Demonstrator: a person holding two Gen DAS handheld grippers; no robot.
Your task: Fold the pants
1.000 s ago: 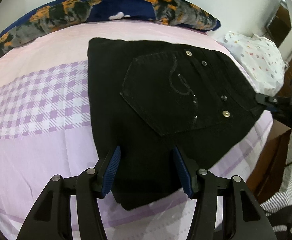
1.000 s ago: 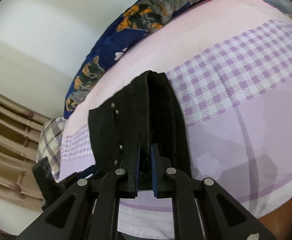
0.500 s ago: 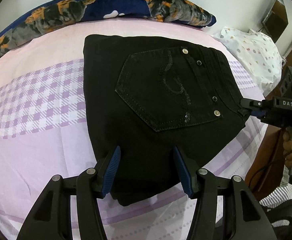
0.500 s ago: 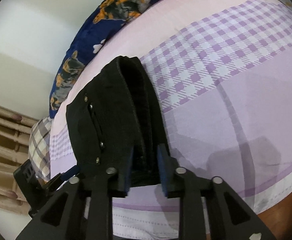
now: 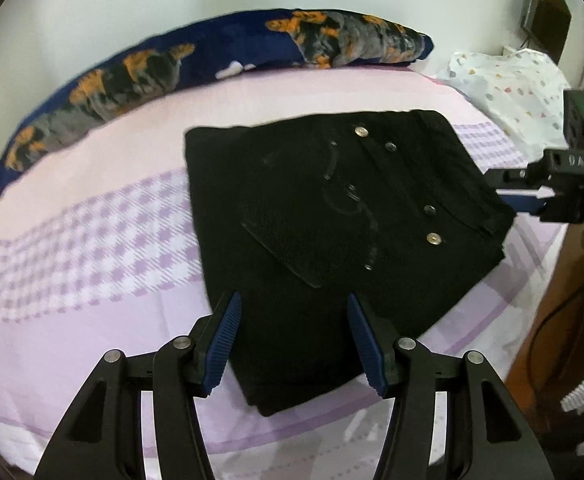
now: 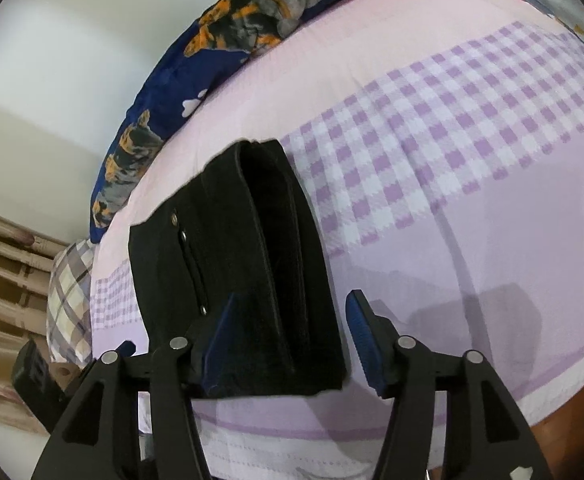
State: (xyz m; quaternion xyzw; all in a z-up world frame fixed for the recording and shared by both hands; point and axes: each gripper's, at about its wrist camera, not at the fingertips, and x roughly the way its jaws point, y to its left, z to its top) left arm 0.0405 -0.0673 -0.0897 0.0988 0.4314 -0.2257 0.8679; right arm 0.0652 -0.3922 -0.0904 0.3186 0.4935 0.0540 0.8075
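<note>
The black pants lie folded into a compact stack on the pink and purple bedsheet, back pocket and metal rivets facing up. My left gripper is open and empty, its blue pads either side of the stack's near corner. My right gripper is open at the stack's waistband edge; the layered fold sits between its fingers, not clamped. The right gripper also shows in the left wrist view at the stack's right edge.
A navy blanket with orange and grey print runs along the wall at the bed's far side. A white dotted pillow lies at the far right. A plaid pillow and wooden furniture are beyond the bed's edge.
My right gripper has opened and let go of the pants' edge. The stack now rests flat on the bed. My left gripper stayed open and drew back slightly.
</note>
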